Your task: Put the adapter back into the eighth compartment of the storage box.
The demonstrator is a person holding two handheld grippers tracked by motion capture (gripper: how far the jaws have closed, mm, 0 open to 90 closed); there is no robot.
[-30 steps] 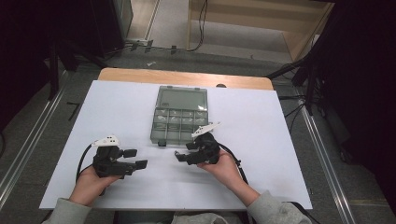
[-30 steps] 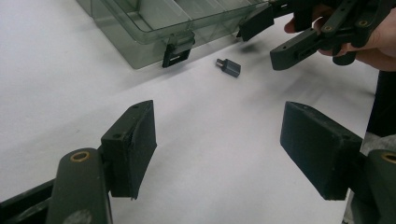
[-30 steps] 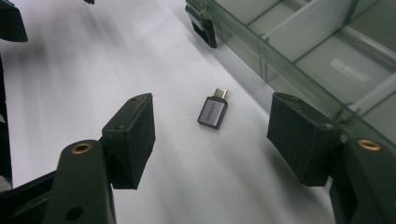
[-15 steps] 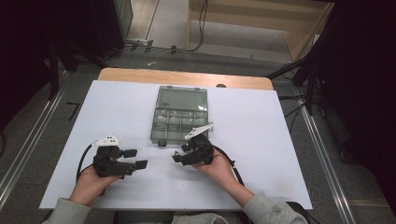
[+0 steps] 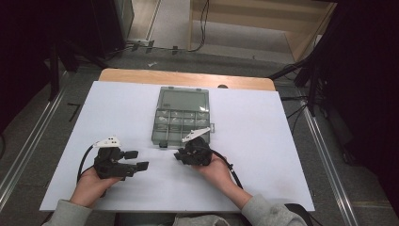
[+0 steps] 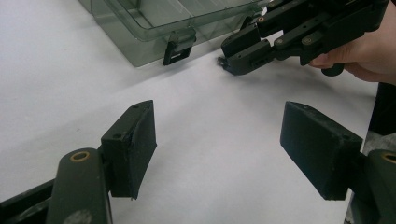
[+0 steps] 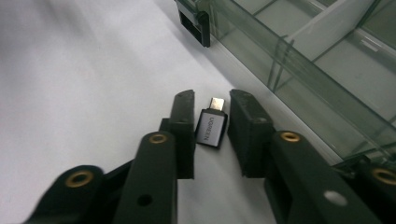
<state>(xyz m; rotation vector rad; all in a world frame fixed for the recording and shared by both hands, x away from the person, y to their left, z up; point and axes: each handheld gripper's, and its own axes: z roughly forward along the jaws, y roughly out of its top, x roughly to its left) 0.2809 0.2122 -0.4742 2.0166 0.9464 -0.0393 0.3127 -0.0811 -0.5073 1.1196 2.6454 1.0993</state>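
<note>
While the small USB adapter (image 7: 211,128) lies flat on the white table (image 5: 282,141), the right gripper (image 7: 211,116) has it between its fingers (image 7: 184,121), which have just been closing; narrow gaps show on both sides, so the pads are not yet pressing it; its metal plug points away toward the clear compartment box (image 5: 181,117) just beside; the left gripper (image 6: 219,140) rests well apart, fingers (image 6: 133,140) spread wide over bare table, holding nothing.
</note>
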